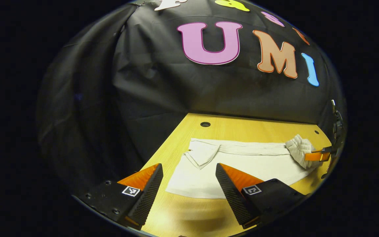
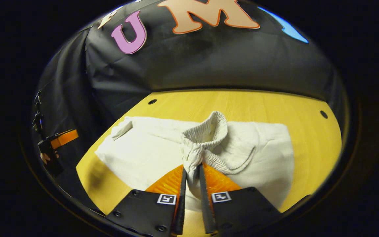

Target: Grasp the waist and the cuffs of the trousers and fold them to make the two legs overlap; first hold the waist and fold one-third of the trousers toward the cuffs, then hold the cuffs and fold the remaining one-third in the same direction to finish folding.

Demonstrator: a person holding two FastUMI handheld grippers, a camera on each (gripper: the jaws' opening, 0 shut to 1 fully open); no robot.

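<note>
White trousers [image 1: 242, 164] lie flat along the wooden table [image 1: 242, 126]. Their cuff end [image 1: 202, 153] has a turned-over corner. My left gripper [image 1: 188, 169] hovers open just in front of that cuff end, with nothing between its fingers. The elastic waistband [image 2: 209, 130] is bunched and lifted off the table. My right gripper [image 2: 192, 171] is shut on it, with cloth pinched between both fingers. From the left gripper view, the right gripper [image 1: 317, 155] holds the raised waistband [image 1: 299, 146] at the far right. The left gripper [image 2: 58, 140] also appears at the left edge of the right gripper view.
The table [image 2: 242, 102] has small round holes [image 1: 205, 124] [image 2: 323, 114] near its back edge. Black cloth walls close in the back and the left side. Bare wood runs behind the trousers and at the near edge.
</note>
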